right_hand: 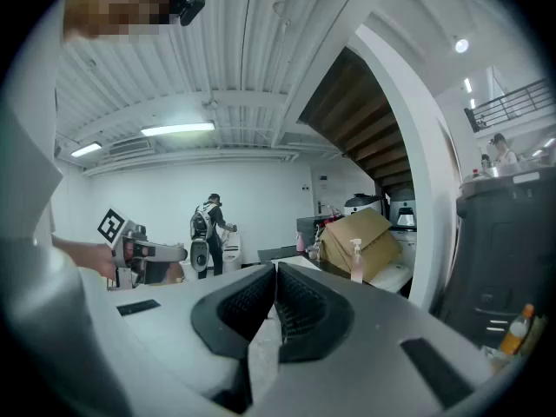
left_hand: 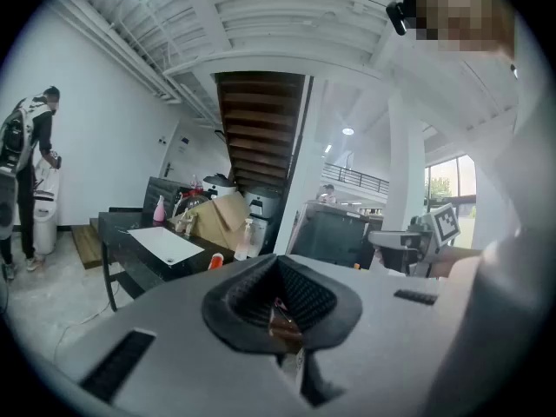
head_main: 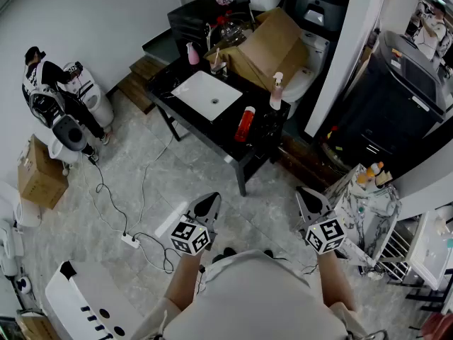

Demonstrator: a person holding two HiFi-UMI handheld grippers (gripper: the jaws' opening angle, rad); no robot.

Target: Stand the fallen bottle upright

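Observation:
A red bottle (head_main: 244,124) lies on its side on the black table (head_main: 185,112), just right of the white sink basin (head_main: 207,95); in the left gripper view the red bottle (left_hand: 215,261) shows small and far off. My left gripper (head_main: 209,205) and right gripper (head_main: 309,200) are both held near my body, well short of the table, over the floor. Both are shut with nothing between the jaws. The left gripper (left_hand: 278,263) and right gripper (right_hand: 275,272) point roughly level toward the table.
A pale spray bottle (head_main: 276,92) stands at the table's right end, a pink bottle (head_main: 192,53) and a cardboard box (head_main: 267,46) at the back. Cables and a power strip (head_main: 130,241) lie on the floor. A person (head_main: 48,94) stands far left. A marble side table (head_main: 368,200) is right.

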